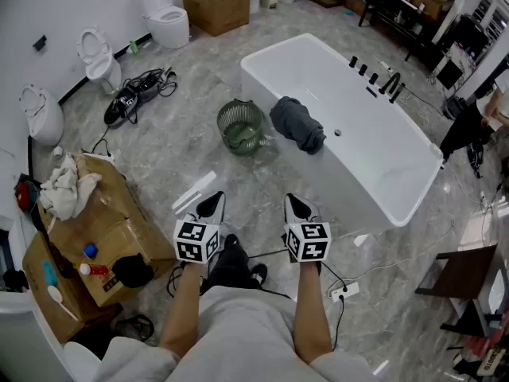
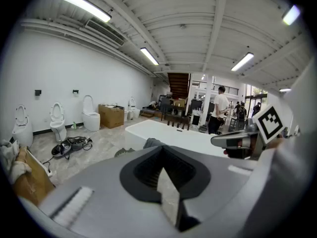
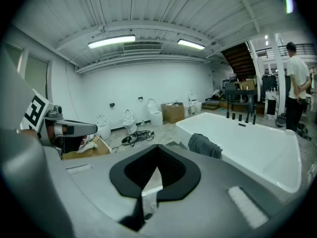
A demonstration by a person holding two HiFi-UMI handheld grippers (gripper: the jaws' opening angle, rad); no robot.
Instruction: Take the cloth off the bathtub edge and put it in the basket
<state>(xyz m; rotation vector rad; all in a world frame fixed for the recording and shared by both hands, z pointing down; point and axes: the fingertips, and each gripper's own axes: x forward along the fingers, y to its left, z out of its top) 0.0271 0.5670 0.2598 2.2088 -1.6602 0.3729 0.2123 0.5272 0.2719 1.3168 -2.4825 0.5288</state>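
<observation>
At head-view upper centre, the dark cloth point(image 1: 297, 124) drapes the bathtub point(image 1: 374, 146) edge, just beside the green basket point(image 1: 240, 126). Left claw point(image 1: 209, 205) and right claw point(image 1: 299, 207): both closed, empty. Ceiling lights point(image 3: 111, 42) appear in gripper views only.

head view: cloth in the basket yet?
No, the cloth hangs over the bathtub edge, beside the basket, not in it.
</observation>
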